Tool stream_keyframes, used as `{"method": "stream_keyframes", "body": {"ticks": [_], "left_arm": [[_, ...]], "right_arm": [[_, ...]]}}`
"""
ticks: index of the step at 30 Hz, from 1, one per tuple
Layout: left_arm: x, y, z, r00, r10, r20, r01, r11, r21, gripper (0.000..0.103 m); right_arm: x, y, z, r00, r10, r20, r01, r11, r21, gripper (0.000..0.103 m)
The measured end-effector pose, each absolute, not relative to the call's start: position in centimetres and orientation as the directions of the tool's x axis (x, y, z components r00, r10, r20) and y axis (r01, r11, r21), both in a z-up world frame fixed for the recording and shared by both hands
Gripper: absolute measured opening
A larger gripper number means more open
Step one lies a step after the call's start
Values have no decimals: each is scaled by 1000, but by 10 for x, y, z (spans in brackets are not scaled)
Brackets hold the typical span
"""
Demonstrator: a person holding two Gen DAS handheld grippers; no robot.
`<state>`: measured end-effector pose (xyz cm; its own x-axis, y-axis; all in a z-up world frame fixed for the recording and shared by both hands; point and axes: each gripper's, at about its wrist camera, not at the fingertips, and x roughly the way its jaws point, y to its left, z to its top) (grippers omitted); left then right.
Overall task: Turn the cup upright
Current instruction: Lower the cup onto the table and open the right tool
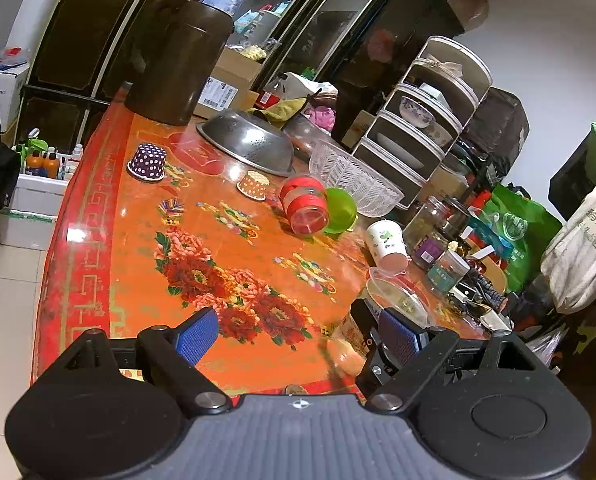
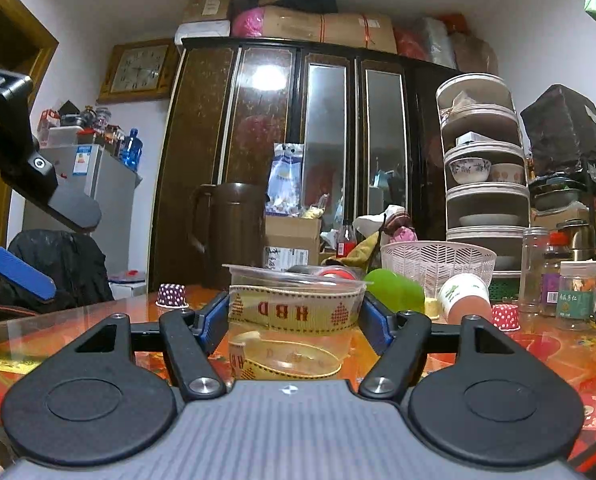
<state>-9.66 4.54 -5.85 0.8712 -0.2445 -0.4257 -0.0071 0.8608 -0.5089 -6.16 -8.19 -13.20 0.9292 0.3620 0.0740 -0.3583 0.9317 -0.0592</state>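
Observation:
A clear plastic cup (image 2: 293,316) with a yellow "HBD" ribbon band stands upright, mouth up, on the orange floral table (image 2: 498,360). My right gripper (image 2: 293,322) is shut on it, blue pads against both sides. The cup also shows in the left wrist view (image 1: 394,300), at the table's near right, with the right gripper's finger beside it. My left gripper (image 1: 298,334) is open and empty, above the table's near edge, left of the cup. It also shows at the left of the right wrist view (image 2: 17,268).
On the table (image 1: 137,260): a purple dotted cup (image 1: 147,161) and an orange dotted cup (image 1: 253,185) upside down, a red jar (image 1: 304,210), a green cup (image 1: 340,210) and a white paper cup (image 1: 386,244) on their sides, a steel colander (image 1: 245,144), a white basket (image 1: 350,178), jars (image 1: 430,224), a brown jug (image 1: 173,60).

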Motion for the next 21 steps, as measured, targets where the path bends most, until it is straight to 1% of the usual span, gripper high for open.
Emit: {"method": "stream_keyframes", "body": {"ticks": [4, 6, 10, 11, 12, 13, 15, 17, 19, 21], "left_arm": [[-95, 45, -61, 866, -246, -435, -11, 861, -509, 90], [-95, 45, -62, 864, -247, -438, -12, 861, -509, 90], [-93, 42, -63, 865, -235, -443, -13, 873, -488, 90], [-93, 41, -63, 868, -225, -443, -14, 880, -475, 92], [-94, 40, -64, 875, -208, -438, -16, 890, -455, 97], [-95, 38, -64, 882, -190, -430, -17, 901, -434, 100], [-96, 35, -64, 892, -168, -419, -7, 923, -385, 102], [-95, 29, -62, 886, -163, -434, 12, 944, -329, 102], [-98, 23, -58, 879, -175, -444, 45, 957, -288, 102], [-106, 15, -50, 880, -180, -439, 78, 967, -242, 102]], "right_arm": [[-61, -81, -133, 930, 363, 56, -360, 931, -55, 72], [-62, -81, -132, 930, 363, 52, -360, 931, -54, 76], [-61, -82, -129, 929, 370, 32, -368, 928, -50, 94], [-64, -84, -128, 928, 373, 26, -371, 928, -43, 100], [-66, -87, -126, 927, 375, 25, -374, 927, -36, 101], [-70, -92, -124, 926, 377, 22, -377, 926, -26, 102], [-74, -101, -118, 923, 386, 4, -386, 923, -7, 102], [-79, -110, -110, 914, 404, -33, -404, 915, 11, 102], [-83, -118, -97, 906, 412, -95, -412, 911, 20, 102], [-85, -125, -80, 908, 372, -195, -375, 927, 22, 102]]}}
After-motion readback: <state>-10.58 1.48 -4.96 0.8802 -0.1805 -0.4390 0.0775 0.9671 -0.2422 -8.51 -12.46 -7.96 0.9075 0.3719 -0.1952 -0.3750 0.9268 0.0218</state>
